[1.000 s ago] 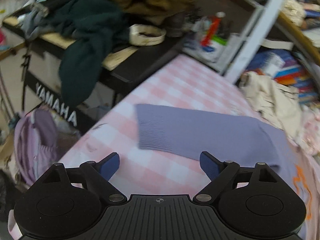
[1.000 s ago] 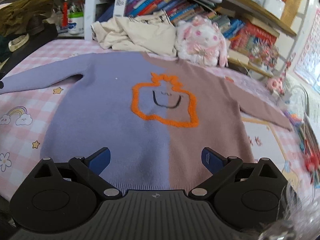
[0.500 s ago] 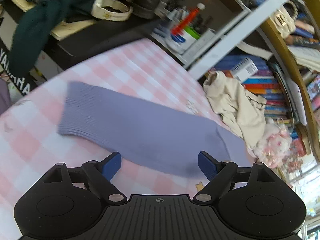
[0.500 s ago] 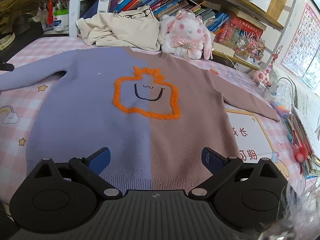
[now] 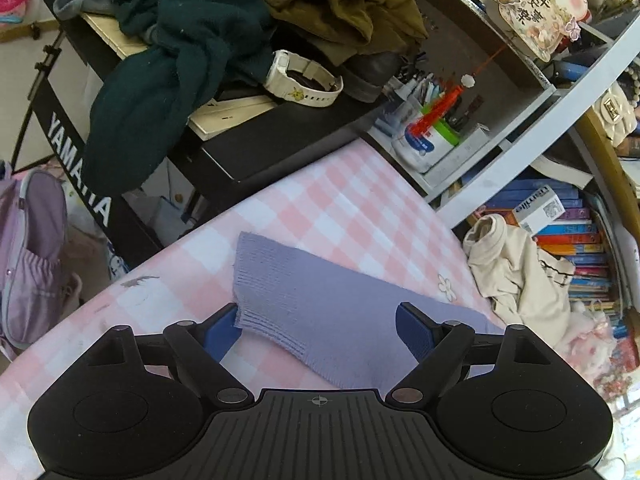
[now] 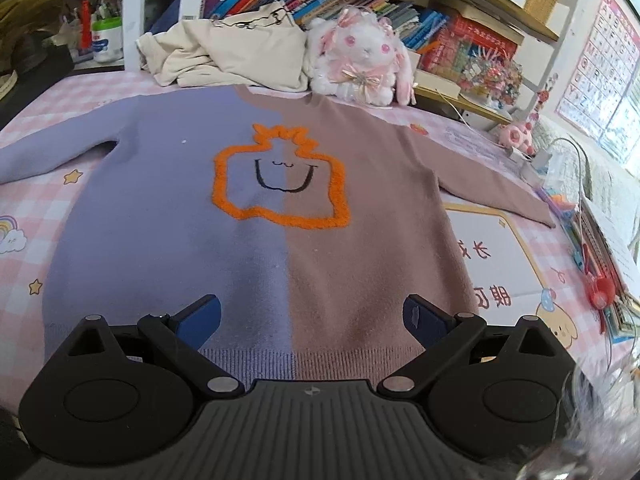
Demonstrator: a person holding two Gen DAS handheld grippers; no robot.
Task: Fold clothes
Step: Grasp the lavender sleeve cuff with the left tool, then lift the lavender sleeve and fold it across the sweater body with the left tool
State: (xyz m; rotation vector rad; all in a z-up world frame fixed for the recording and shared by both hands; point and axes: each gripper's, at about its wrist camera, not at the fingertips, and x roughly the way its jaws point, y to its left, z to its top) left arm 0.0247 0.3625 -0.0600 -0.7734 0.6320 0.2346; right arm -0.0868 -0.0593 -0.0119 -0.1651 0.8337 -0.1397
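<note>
A sweater (image 6: 248, 216), lilac on its left half and brown on its right with an orange outlined face, lies flat, front up, on the pink checked bed (image 6: 24, 216). Its lilac sleeve (image 5: 320, 312) stretches out to the left, cuff near the bed's edge. My left gripper (image 5: 318, 328) is open, low over that cuff, with the sleeve end between its blue fingers. My right gripper (image 6: 316, 316) is open and empty, just above the middle of the sweater's hem. The brown sleeve (image 6: 496, 188) lies stretched out to the right.
A cream garment (image 6: 232, 52) and a white plush rabbit (image 6: 360, 60) lie at the bed's far side under bookshelves. A black Yamaha keyboard (image 5: 248, 140) piled with dark clothes (image 5: 180, 52) stands beside the bed's left edge. Books and small toys (image 6: 596, 264) lie at the bed's right.
My left gripper has moved down and in over the lilac cuff, which now lies between its fingers. My right gripper has shifted slightly over the hem. Both stayed open.
</note>
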